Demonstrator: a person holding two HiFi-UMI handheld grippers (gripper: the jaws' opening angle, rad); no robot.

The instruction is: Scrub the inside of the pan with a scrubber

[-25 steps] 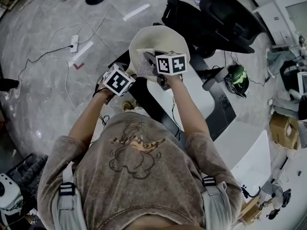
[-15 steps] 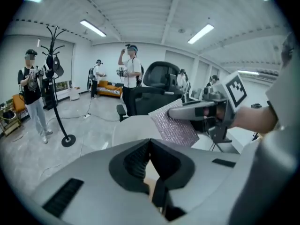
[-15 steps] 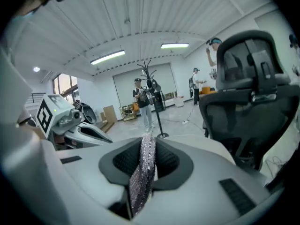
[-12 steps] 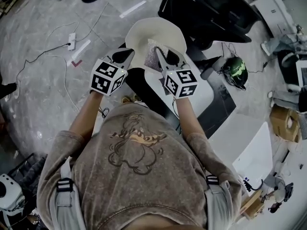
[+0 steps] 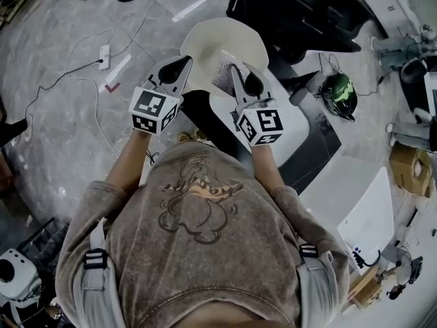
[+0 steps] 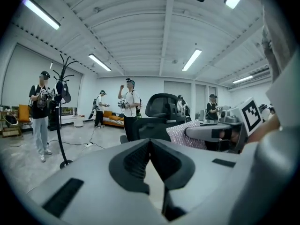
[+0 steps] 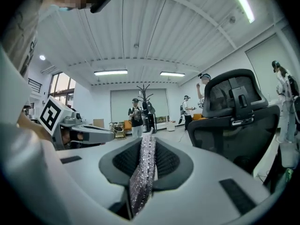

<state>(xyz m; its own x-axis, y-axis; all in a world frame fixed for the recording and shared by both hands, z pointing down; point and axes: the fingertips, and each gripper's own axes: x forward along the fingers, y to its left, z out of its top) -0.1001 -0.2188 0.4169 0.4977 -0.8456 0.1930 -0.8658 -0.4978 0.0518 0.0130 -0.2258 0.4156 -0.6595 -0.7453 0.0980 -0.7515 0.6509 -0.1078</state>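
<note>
- Plainly, the pan [image 5: 222,43] lies open side up beyond both tools, at the far end of the white counter [image 5: 287,125]; we see neither tool touching it.
- We judge that scrubbing is not under way: the scrubber [image 5: 224,75] hangs in the air near the pan's near rim.
- What could go wrong: the scrubber is pinched edge-on, so hard rubbing might drag it out of the pads. With nothing steadying the pan, pressure could push it off the counter's end.
- Our right tool [image 7: 149,137] is closed tight on the scrubber, which pokes out past the tips.
- Our left tool [image 6: 150,142] is fully closed with nothing between its jaws, and hangs beside the right one.
</note>
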